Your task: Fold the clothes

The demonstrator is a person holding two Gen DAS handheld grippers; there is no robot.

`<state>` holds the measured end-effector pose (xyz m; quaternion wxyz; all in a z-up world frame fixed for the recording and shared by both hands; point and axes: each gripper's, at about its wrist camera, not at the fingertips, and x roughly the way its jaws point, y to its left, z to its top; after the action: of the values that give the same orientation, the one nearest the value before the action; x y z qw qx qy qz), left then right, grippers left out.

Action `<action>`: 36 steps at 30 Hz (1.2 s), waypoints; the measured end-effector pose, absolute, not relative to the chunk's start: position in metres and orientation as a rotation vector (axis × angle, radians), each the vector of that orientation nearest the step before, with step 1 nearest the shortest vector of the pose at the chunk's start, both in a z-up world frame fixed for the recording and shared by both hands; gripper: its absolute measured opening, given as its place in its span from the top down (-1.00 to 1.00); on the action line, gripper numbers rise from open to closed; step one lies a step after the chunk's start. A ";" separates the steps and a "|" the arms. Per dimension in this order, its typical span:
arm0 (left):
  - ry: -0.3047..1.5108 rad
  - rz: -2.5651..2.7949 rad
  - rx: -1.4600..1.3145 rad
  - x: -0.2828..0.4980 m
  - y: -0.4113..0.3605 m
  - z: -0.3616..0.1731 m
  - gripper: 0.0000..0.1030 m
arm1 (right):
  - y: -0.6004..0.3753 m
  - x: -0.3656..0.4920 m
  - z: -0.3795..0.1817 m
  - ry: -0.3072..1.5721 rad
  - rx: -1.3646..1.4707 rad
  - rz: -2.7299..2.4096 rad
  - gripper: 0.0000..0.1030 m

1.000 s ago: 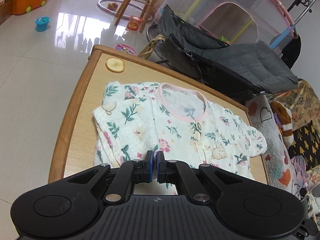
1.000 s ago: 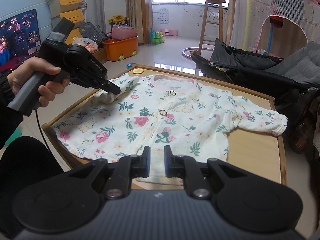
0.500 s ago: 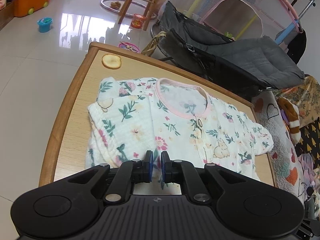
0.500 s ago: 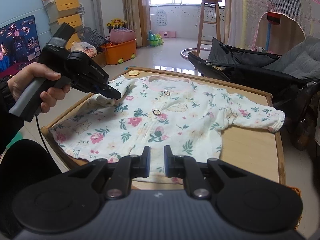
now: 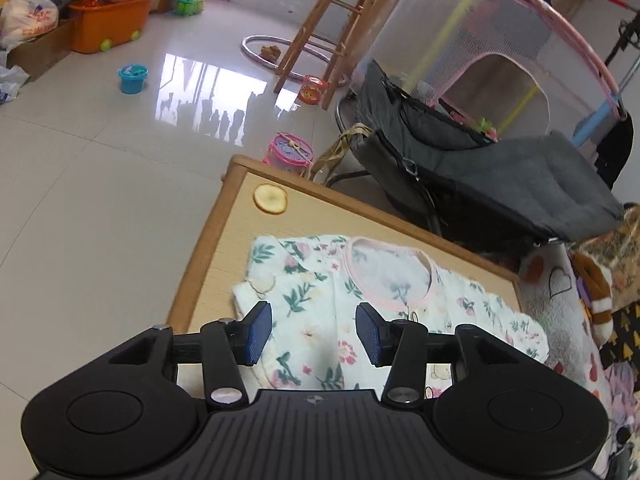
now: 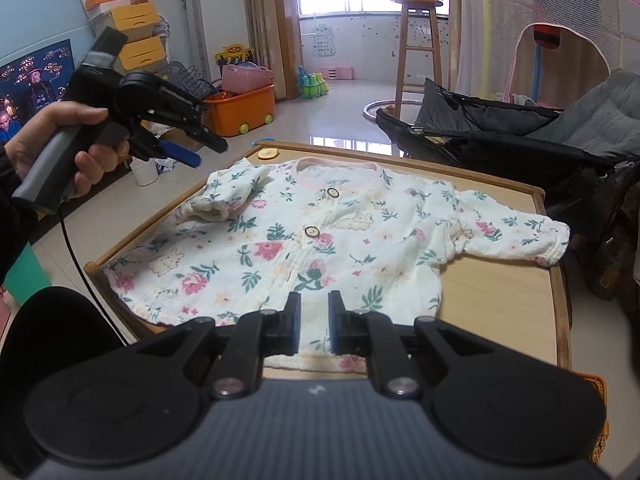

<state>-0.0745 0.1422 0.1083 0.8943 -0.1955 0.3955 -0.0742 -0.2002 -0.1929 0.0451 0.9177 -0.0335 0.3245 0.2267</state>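
Observation:
A white floral baby shirt (image 6: 320,236) with a pink collar lies face up on the wooden table (image 6: 500,300). Its left sleeve (image 6: 228,196) is folded in over the body; its right sleeve (image 6: 520,232) lies stretched out. The shirt also shows in the left wrist view (image 5: 320,320). My left gripper (image 5: 314,332) is open and empty, lifted above the folded sleeve; it shows in the right wrist view (image 6: 200,148) off the table's left side. My right gripper (image 6: 313,322) is slightly open and empty, over the shirt's bottom hem.
A small round wooden disc (image 5: 270,199) lies at the table's far corner. A dark grey stroller (image 6: 520,128) and a pink mesh playpen (image 5: 500,52) stand beyond the table. An orange bin (image 6: 244,114), a stool (image 6: 416,48) and toys sit on the tiled floor.
My left gripper opened, let go of the left sleeve, and lifted up and back to the left. The sleeve now rests folded over the shirt. My right gripper stayed over the hem.

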 end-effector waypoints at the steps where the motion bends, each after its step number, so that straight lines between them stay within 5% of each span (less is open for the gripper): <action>1: 0.825 -0.151 -0.417 -0.075 0.146 0.109 0.06 | -0.193 -0.200 0.045 0.667 -0.069 0.467 0.75; 15: 0.855 -0.081 -0.493 -0.056 0.162 0.068 0.14 | -0.198 -0.202 0.044 0.675 -0.072 0.451 0.75; 23: 0.849 -0.104 -0.467 -0.048 0.153 0.062 0.66 | -0.200 -0.203 0.042 0.684 -0.073 0.439 0.75; 36: 0.822 -0.152 -0.429 -0.048 0.136 0.068 0.81 | -0.201 -0.204 0.041 0.685 -0.066 0.440 0.75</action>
<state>-0.0477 0.1358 0.0678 0.8917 -0.2065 0.3960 -0.0733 -0.2039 -0.2010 0.0405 0.9178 -0.0323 0.3329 0.2142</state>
